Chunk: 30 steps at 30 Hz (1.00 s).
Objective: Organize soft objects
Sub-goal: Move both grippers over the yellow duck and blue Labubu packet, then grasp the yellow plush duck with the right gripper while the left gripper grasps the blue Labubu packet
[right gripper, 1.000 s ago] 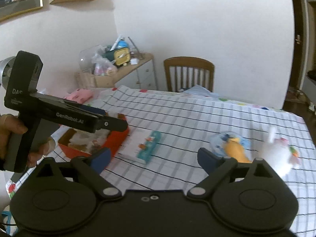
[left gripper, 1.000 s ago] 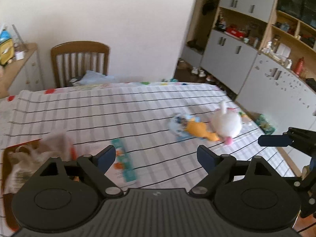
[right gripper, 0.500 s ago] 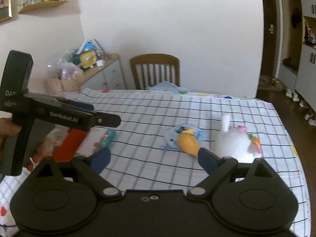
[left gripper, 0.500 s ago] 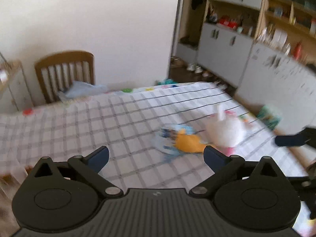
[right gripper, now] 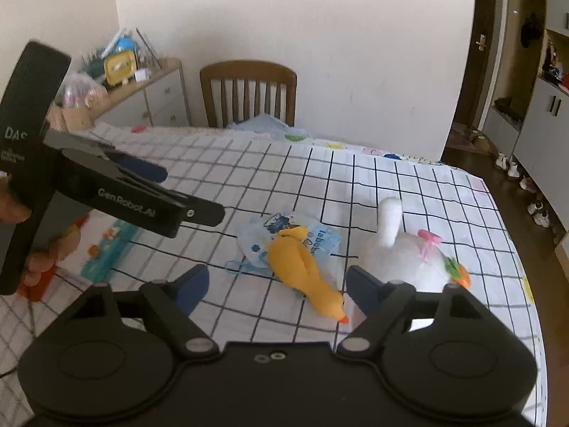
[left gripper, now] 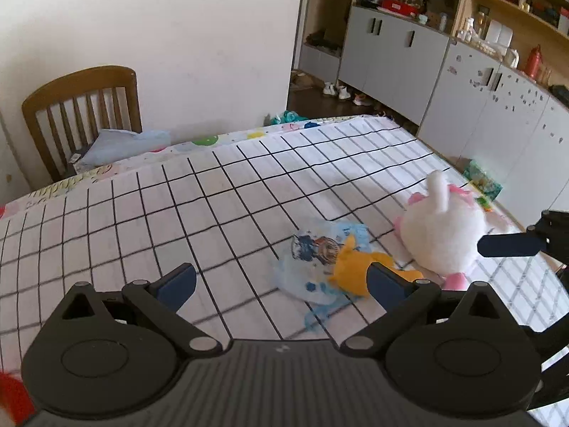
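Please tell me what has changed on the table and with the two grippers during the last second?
Both grippers swung right and closer to the toys: the left gripper and right gripper now frame the yellow plush, both open and empty. Nothing was grasped or released. The yellow plush, blue pouch and white plush stayed in place.

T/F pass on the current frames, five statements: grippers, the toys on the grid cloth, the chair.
1. Both grippers are open and hold nothing. True: left gripper and right gripper show spread, bare fingers.
2. The yellow plush lies partly on the blue printed pouch. True.
3. The white plush bunny sits on the wooden chair. False: it rests on the checked tablecloth, beside the yellow plush.
4. The right gripper is clamped on the yellow plush. False: it is above it, not touching.
5. The chair stands at the table's far edge. True.
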Available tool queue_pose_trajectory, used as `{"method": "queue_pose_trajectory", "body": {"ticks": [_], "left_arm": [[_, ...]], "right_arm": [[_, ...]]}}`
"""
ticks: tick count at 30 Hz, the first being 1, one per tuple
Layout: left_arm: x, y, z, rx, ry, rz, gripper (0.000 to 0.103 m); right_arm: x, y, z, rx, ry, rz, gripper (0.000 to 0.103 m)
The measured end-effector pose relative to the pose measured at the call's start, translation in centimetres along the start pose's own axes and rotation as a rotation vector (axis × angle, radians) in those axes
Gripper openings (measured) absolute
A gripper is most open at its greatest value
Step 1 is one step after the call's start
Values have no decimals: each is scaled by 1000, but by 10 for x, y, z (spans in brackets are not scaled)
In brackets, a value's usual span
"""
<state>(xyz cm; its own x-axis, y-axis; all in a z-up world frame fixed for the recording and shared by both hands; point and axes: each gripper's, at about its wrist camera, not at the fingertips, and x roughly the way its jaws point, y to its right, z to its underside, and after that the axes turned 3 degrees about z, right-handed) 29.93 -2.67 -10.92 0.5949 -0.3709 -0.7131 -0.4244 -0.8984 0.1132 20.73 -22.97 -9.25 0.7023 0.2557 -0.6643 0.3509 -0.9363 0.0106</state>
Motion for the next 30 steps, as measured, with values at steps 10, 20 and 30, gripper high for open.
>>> {"method": "queue_pose_trajectory", "body": {"ticks": [10, 20, 30], "left_arm": [[42, -15, -5, -32, -2, 49, 103], [80, -10, -8, -33, -34, 61, 103], [90, -4, -7, -17, -13, 89, 103]], "right_arm": [[60, -3, -3, -62, -77, 30, 68], [89, -4, 3, -119, -127, 58, 48], [83, -2, 6, -91, -107, 96, 25]]}}
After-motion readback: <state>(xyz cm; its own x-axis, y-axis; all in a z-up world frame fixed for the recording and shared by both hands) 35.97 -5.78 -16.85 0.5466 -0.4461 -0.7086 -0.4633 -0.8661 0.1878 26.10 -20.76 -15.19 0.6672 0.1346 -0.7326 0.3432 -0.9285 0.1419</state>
